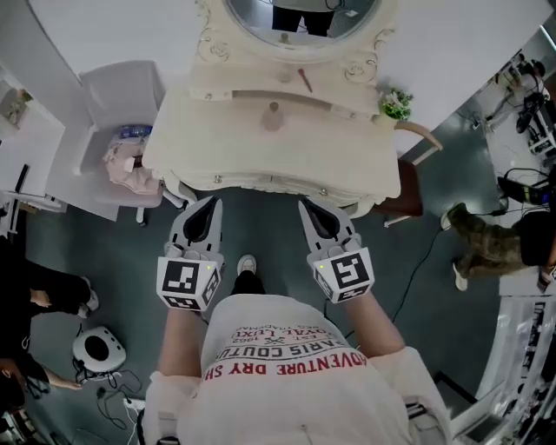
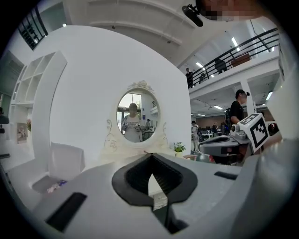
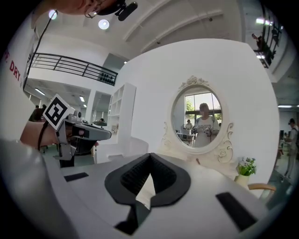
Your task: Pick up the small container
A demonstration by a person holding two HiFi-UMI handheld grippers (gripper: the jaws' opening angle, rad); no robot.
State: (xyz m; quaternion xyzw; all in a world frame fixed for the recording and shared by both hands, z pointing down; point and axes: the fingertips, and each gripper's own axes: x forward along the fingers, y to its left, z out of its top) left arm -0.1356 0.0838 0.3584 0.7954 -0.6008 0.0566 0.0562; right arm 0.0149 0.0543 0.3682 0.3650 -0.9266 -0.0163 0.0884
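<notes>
**Dressing-room lot, as it stands, placed from the oval mirror [image 1: 252, 13]**

1. Cream surface [image 1: 347, 148], carved and curved at the front. It sits directly under the mirror and carries items 6 to 8.
2. White chair [image 1: 122, 91], to the mirror's left as the person faces it, pulled close to the surface's end. A pinkish bundle of cloth [image 1: 130, 165] lies on its seat.
3. The mirror itself, in an ornate cream frame. Its glass reflects the person holding both tools.
4. Brown chair [image 1: 407, 187], low on the mirror's right and tucked against the surface's other end.
5. Two hand-held tools, level with each other on the near side of the surface and out over the grey floor.
   - Left claw [image 1: 211, 209]: jaws together, nothing between them, aimed towards the mirror.
   - Right claw [image 1: 310, 211]: jaws likewise together and empty.
   - Neither one touches the surface.
6. Small potted plant [image 1: 396, 104], green with pale flowers. It stands on the surface's far right corner, beside the mirror's frame.
7. Small container [image 1: 273, 116], pale beige with a knobbed top. It stands upright on the surface just in front of the mirror's middle, well apart from both claws.
8. Thin pink stick [image 1: 305, 80], lying aslant at the mirror's foot, near the container but not touching it.
</notes>
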